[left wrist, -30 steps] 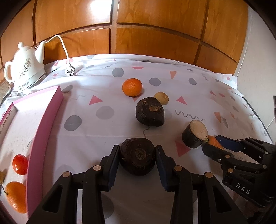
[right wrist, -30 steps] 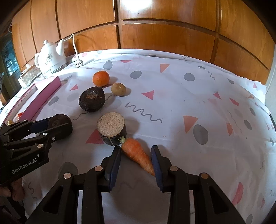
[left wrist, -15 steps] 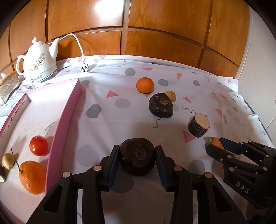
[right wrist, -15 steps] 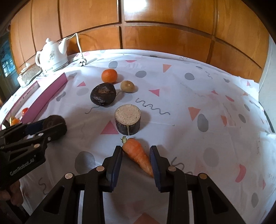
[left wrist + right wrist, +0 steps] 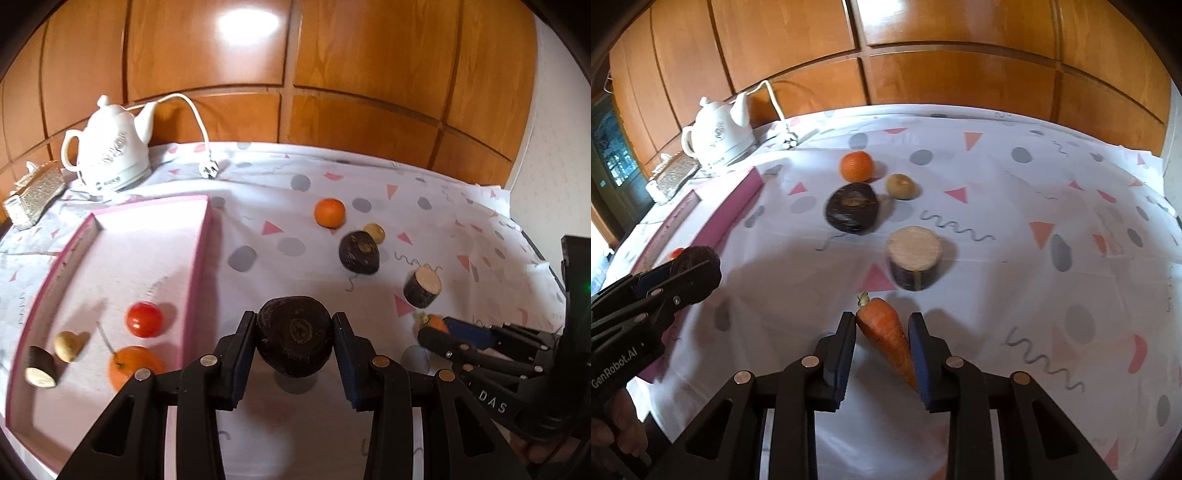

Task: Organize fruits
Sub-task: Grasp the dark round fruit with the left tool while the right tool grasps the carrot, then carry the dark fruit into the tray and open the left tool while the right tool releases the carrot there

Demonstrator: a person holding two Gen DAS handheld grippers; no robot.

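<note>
- Left gripper (image 5: 295,334) is clamped on a dark round root (image 5: 294,334), both pads pressed to its sides; the root is held clear of the tablecloth (image 5: 295,236) – its shadow lies below it – just right of the pink tray (image 5: 197,280). Its stem scar faces the camera.
- Right gripper (image 5: 882,345): its jaws have just been closing on the carrot (image 5: 886,334). The right pad touches the carrot's flank and the left pad meets its shoulder – a pinch, though how firm cannot be told.
- Carrot long axis runs along the fingers, slightly skewed: leafy stub end points away from the camera, tip points back towards the gripper body. In the left view only its top (image 5: 432,322) shows; the rest is hidden behind the right gripper.
- Counted on the cloth outside the tray: 1 orange (image 5: 857,166), 1 small yellowish fruit (image 5: 901,186), 1 dark round root (image 5: 852,214), 1 cut dark stub standing with its pale face up (image 5: 915,263).
- Counted inside the tray: 1 red tomato (image 5: 144,319), 1 orange (image 5: 135,365) partly hidden by the left gripper's frame, 1 small yellowish fruit (image 5: 67,346), 1 cut dark piece (image 5: 40,371) lying on its side.
- Tray's near edge is cut off by the frame; in the right view only its far wall and a sliver of the tomato show.
- At the back left: 1 white kettle (image 5: 110,155) with 1 unplugged cord, 1 glittery box (image 5: 35,197) – blurred.
</note>
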